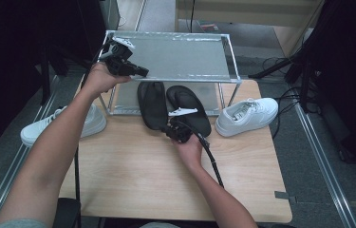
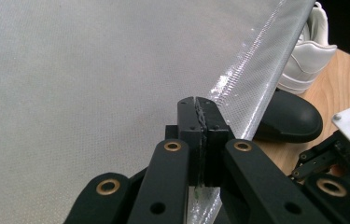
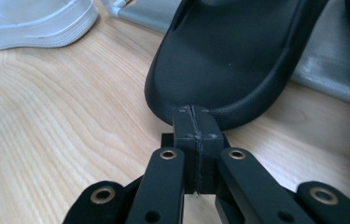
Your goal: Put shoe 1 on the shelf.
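Two black sandals lie side by side, toes under a metal-framed shoe rack (image 1: 230, 52), heels out on the wooden table (image 1: 133, 175). My right gripper (image 1: 167, 128) (image 3: 194, 112) is shut and empty, its tips against the heel rim of the left sandal (image 1: 151, 102) (image 3: 238, 60). The right sandal (image 1: 190, 107) lies just beside it. My left gripper (image 1: 142, 72) (image 2: 196, 105) is held up at the front left of the rack's grey top shelf (image 2: 70, 84). Its jaws are shut with nothing between them, over the front rail (image 2: 256, 60).
One white sneaker (image 1: 247, 115) (image 2: 308, 51) stands on the table right of the rack. Another white sneaker (image 1: 90, 121) (image 3: 32, 23) sits at the table's left edge. Dark stands and cables surround the table on the floor.
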Tool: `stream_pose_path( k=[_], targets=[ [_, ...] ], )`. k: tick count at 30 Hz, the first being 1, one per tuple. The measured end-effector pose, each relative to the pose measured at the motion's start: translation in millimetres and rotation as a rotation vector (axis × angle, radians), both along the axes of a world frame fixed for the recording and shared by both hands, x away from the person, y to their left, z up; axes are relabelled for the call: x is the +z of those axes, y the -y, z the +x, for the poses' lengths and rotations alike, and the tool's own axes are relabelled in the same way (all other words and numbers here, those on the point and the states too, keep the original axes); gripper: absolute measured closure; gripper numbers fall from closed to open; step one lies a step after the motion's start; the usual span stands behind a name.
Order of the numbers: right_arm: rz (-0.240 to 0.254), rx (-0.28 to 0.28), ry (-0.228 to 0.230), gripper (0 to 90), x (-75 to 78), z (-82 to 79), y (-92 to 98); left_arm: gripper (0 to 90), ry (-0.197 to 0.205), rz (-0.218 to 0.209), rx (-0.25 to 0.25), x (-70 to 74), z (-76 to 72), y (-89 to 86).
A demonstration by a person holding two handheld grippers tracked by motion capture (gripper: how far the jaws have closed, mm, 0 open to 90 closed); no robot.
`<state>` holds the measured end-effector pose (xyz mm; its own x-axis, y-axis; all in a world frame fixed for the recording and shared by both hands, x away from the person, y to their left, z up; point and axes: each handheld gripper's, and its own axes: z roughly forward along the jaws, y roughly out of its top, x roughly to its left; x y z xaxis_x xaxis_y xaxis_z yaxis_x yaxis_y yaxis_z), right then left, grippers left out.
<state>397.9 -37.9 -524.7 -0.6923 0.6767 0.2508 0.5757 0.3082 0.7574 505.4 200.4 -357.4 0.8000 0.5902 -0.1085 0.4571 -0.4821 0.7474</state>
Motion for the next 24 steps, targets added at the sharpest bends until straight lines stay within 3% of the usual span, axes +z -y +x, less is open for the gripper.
stream_pose_path(
  k=[6, 10, 16, 24],
  targets=[
    [-0.013, -0.011, 0.001, 90.0, 1.7, 9.2, -11.5, 90.0, -0.002, -0.003, 0.003, 0.0, -0.5, 0.3],
    [0.042, -0.018, -0.034, 90.0, -1.5, 18.2, -15.9, 90.0, 0.005, 0.013, 0.005, 0.6, -1.0, 0.8],
    [0.004, -0.038, -0.001, 90.0, -0.8, 31.0, -28.7, 90.0, 0.004, 0.016, 0.01, 1.0, -1.9, 1.6],
    [0.002, -0.057, -0.017, 90.0, -1.5, 44.5, -40.1, 90.0, 0.009, 0.015, 0.012, 0.5, -2.0, 1.8]
  ],
)
